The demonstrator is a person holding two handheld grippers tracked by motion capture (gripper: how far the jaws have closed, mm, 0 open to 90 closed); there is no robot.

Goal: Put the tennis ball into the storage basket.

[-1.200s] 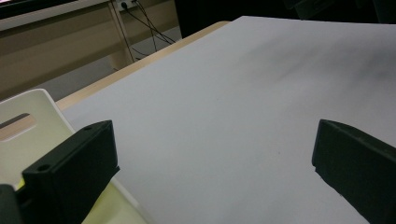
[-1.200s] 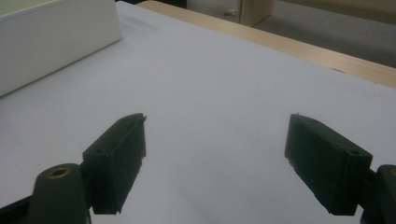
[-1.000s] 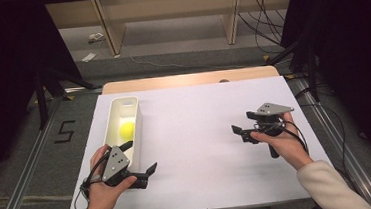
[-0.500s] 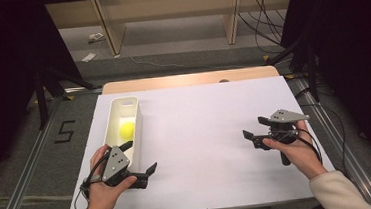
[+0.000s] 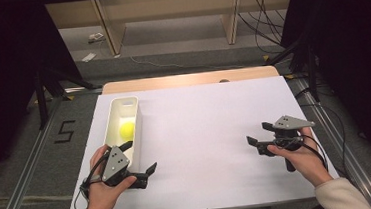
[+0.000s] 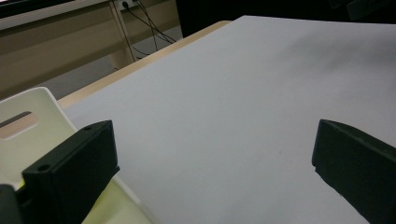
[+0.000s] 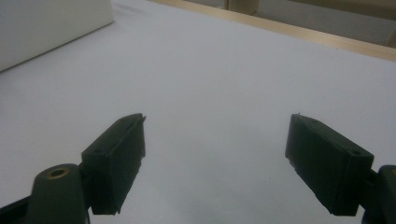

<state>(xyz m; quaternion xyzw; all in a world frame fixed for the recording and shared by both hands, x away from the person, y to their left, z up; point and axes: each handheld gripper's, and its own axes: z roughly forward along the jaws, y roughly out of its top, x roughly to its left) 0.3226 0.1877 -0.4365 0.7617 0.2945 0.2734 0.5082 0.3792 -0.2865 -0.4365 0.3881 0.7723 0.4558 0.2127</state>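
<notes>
A long white bin (image 5: pixel 115 115) stands at the left of the white table sheet (image 5: pixel 200 123), with a yellow ball (image 5: pixel 128 130) inside it. My left gripper (image 5: pixel 140 156) rests at the bin's near end, open and holding nothing; one finger lies against the bin's corner. In the left gripper view the open left gripper (image 6: pixel 212 158) faces bare sheet, with the bin's rim (image 6: pixel 32 112) at the left. My right gripper (image 5: pixel 258 133) is open and holding nothing at the near right, pointing left. The right gripper (image 7: pixel 219 158) looks across the sheet towards the bin's wall (image 7: pixel 46 23).
A wooden table edge (image 5: pixel 186 79) runs along the far side of the sheet. Beyond it are shelf legs and cables on the floor (image 5: pixel 267 23). Metal rails (image 5: pixel 23 177) flank the table on both sides.
My right gripper has moved right and nearer to the person, staying open. The left gripper and the bin have not moved.
</notes>
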